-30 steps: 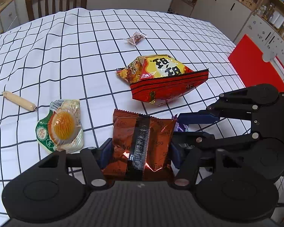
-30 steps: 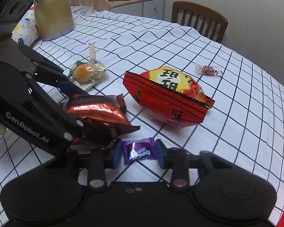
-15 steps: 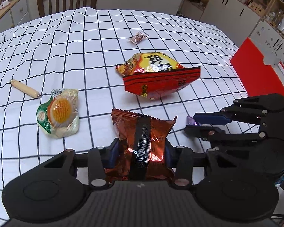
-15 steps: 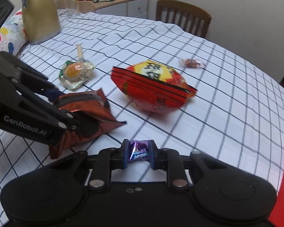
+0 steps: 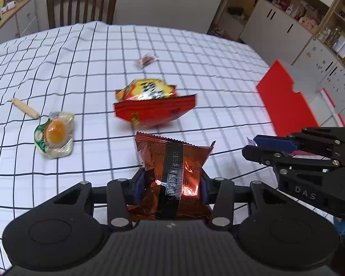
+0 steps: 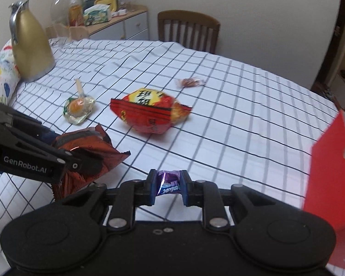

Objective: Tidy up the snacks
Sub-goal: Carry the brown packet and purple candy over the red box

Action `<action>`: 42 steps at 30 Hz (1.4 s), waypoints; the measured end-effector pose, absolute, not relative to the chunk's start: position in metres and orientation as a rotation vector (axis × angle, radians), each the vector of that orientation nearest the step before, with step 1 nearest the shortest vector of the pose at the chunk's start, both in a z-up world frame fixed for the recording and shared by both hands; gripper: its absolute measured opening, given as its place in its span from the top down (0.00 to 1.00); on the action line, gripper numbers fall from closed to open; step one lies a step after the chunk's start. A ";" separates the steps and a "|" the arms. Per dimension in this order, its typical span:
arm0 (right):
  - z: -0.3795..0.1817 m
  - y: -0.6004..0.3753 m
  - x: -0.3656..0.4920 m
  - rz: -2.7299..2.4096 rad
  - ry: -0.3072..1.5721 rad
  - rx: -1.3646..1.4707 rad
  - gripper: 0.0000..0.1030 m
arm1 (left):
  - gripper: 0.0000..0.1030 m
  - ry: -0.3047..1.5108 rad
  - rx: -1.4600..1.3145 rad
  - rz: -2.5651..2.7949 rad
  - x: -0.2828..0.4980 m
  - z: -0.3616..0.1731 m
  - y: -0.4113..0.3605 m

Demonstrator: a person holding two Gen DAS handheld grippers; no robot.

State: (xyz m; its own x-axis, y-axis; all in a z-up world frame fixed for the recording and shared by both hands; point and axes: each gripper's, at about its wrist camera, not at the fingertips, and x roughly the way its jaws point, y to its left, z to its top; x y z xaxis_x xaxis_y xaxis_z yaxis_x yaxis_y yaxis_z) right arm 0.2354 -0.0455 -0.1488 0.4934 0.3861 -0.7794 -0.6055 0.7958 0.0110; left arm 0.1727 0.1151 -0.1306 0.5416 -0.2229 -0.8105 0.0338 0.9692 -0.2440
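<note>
Left wrist view: the left gripper [image 5: 170,187] at lower centre is clenched on a copper-red snack packet [image 5: 172,161], which rises from between its pads toward mid-frame, above the checked counter [image 5: 195,53]. Right wrist view: the right gripper [image 6: 168,187] at lower centre pinches a purple candy [image 6: 169,184] between its pads. Both jaws have just been closing on these. A red-and-yellow chip bag [image 6: 149,112] lies on the counter at mid-frame, well beyond both grippers.
</note>
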 end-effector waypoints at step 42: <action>-0.046 -0.222 0.224 0.380 0.710 -0.191 0.82 | 0.57 0.803 -0.073 -0.316 0.198 -0.034 -0.090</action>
State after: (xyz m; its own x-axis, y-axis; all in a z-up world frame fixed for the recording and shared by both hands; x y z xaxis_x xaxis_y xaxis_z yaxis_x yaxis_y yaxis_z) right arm 0.2241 -0.2221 -0.0463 0.6943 0.2737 -0.6657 -0.4019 0.9147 -0.0431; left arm 0.1979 -0.0901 -0.0336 0.6503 -0.3057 -0.6955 0.2504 0.9506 -0.1836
